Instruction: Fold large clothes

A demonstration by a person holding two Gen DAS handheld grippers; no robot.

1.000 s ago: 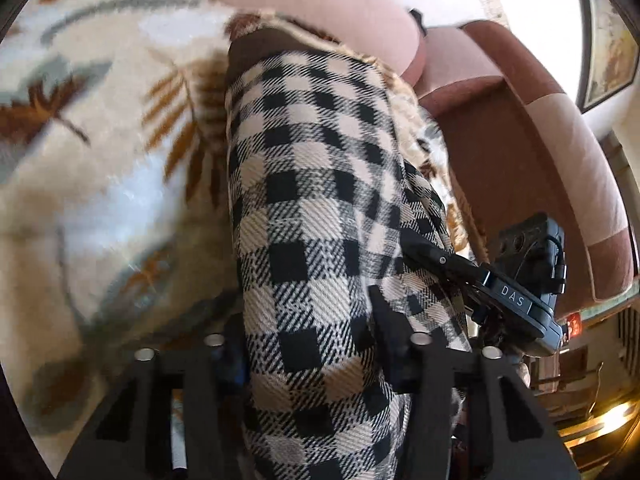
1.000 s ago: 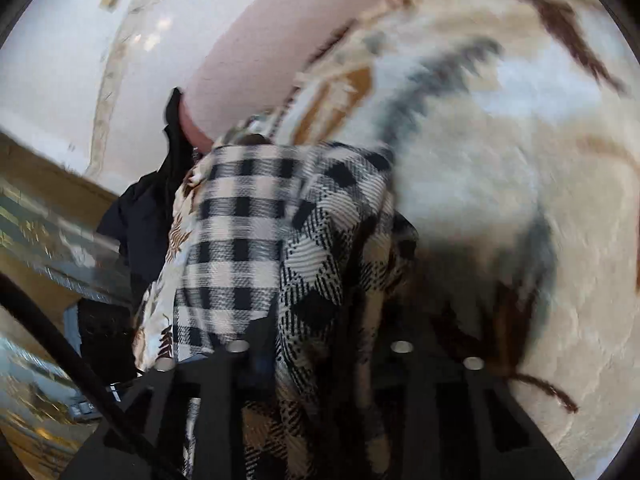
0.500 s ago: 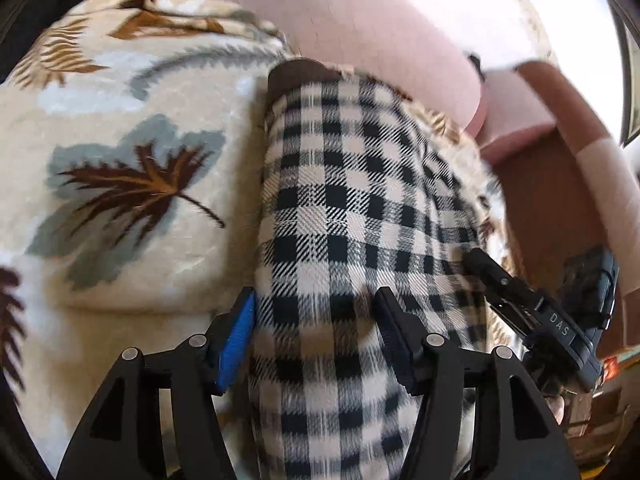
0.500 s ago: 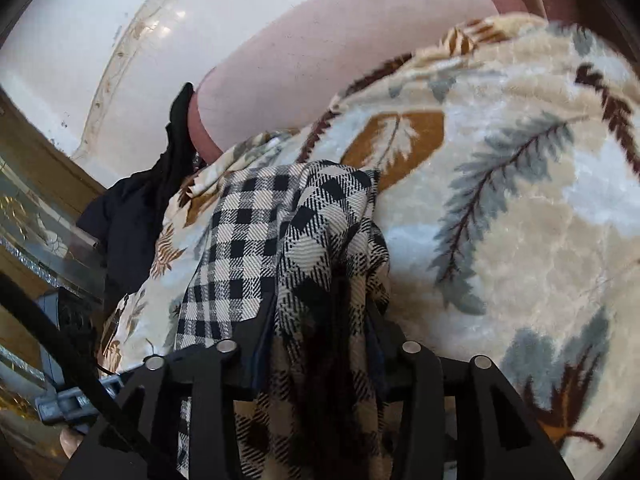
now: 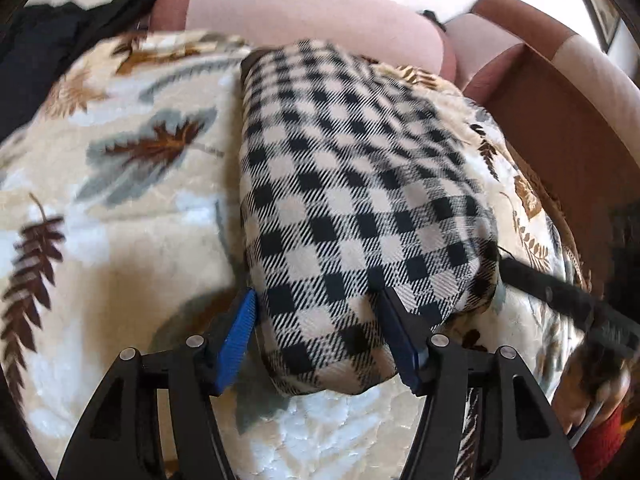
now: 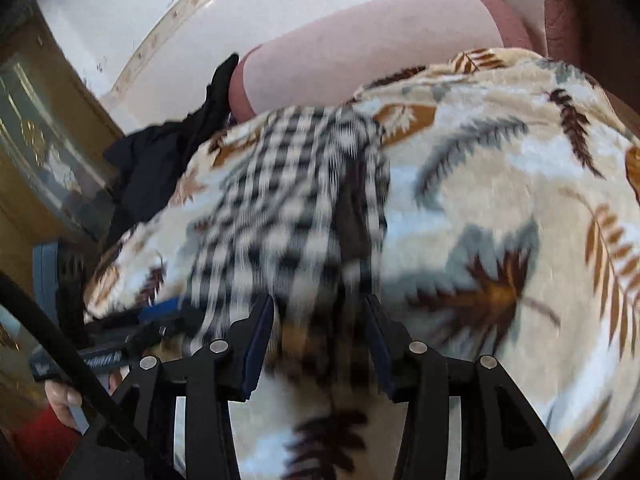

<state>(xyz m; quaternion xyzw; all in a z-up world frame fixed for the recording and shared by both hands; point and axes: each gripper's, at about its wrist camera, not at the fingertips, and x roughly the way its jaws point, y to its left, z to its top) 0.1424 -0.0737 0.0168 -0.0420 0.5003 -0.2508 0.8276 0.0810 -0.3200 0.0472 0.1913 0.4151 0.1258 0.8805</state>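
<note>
Left gripper [image 5: 316,312] jaws wide, straddling checked garment [image 5: 352,184], right gripper [image 6: 320,320] jaws parted

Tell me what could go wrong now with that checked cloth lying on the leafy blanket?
The checked cloth lies folded, and the left gripper has open jaws on both sides of its near end; closing or lifting there may undo the fold. It rests on a soft leafy blanket, so the jaws might pinch that too. The right gripper view is blurred, so its grip cannot be judged.
</note>
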